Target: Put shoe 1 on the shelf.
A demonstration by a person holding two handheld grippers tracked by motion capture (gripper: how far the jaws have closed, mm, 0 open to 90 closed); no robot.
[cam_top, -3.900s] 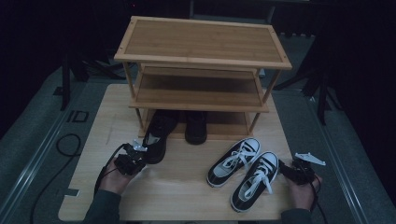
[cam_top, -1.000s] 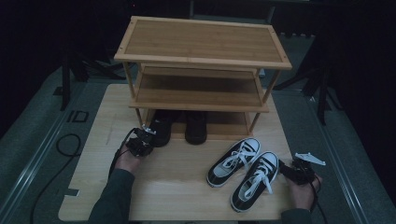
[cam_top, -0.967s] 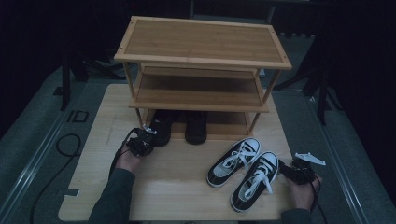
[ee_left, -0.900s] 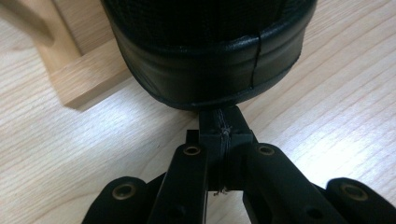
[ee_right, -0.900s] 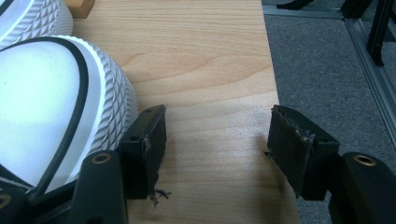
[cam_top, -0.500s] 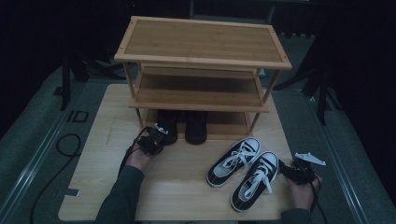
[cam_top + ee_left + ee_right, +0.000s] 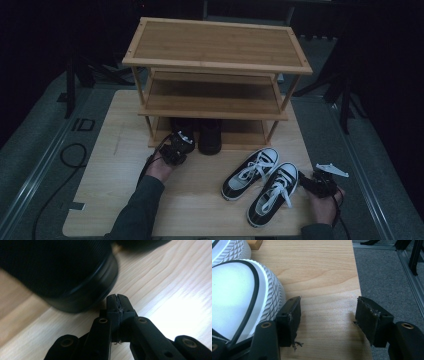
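Since the earlier frames, the left gripper (image 7: 179, 148) has been travelling from the near left part of the board toward the shoe rack (image 7: 216, 65), and it is now sitting right at the heel of the left black shoe (image 7: 181, 131), which has gone further in under the lowest shelf beside the other black shoe (image 7: 210, 138). Its jaws are pressing together with nothing between them, and in the left gripper view their tips (image 7: 117, 303) are lying just beside the shoe's dark rounded heel (image 7: 57, 272), too blurred to tell whether they are touching it.

Meanwhile the right gripper (image 7: 312, 184) is resting at the near right edge of the board, its jaws standing apart and empty. In the right gripper view (image 7: 327, 315) one jaw is lying just beside the white toe cap of a black-and-white sneaker (image 7: 242, 297). That sneaker (image 7: 272, 192) and its mate (image 7: 250, 167) are lying side by side on the board, toes pointing toward the person, well apart from the black pair.

Everything is standing on a pale wooden board (image 7: 110, 165) with visible grain, laid over grey carpet (image 7: 35, 165). A dark cable (image 7: 70, 155) is looping across the carpet at left. Beyond the rack the room is falling away into darkness, with black stand legs (image 7: 345, 95) showing on either side.
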